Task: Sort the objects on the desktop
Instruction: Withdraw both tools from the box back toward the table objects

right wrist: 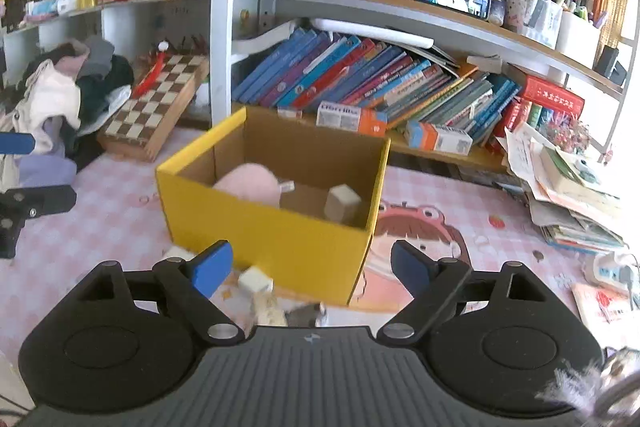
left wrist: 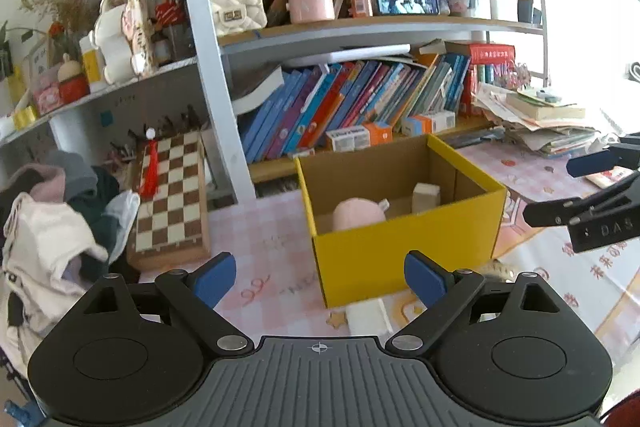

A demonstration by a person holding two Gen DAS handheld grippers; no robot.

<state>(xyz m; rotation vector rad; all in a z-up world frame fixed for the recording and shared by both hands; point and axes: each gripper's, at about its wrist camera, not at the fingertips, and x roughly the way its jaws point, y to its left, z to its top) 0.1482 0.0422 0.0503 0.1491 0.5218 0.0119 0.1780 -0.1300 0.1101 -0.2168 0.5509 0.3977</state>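
Observation:
A yellow cardboard box point(left wrist: 400, 251) stands open on the pink desk mat; it also shows in the right wrist view point(right wrist: 272, 239). Inside lie a pink plush point(left wrist: 358, 213) point(right wrist: 250, 181) and a small white block point(left wrist: 426, 196) point(right wrist: 342, 204). My left gripper point(left wrist: 320, 277) is open and empty, just in front of the box. My right gripper point(right wrist: 311, 267) is open and empty, also in front of the box; it shows at the right edge of the left wrist view point(left wrist: 576, 187). A white cube point(right wrist: 255, 281) lies on the mat by the right gripper's left finger. A white flat piece point(left wrist: 368, 315) lies before the box.
A bookshelf with leaning books point(left wrist: 352, 103) stands behind the box. A chessboard point(left wrist: 170, 195) leans at the left beside a pile of clothes point(left wrist: 52, 239). A stack of papers and books point(right wrist: 568, 187) sits at the right. Small cartons point(right wrist: 352, 117) lie on the lower shelf.

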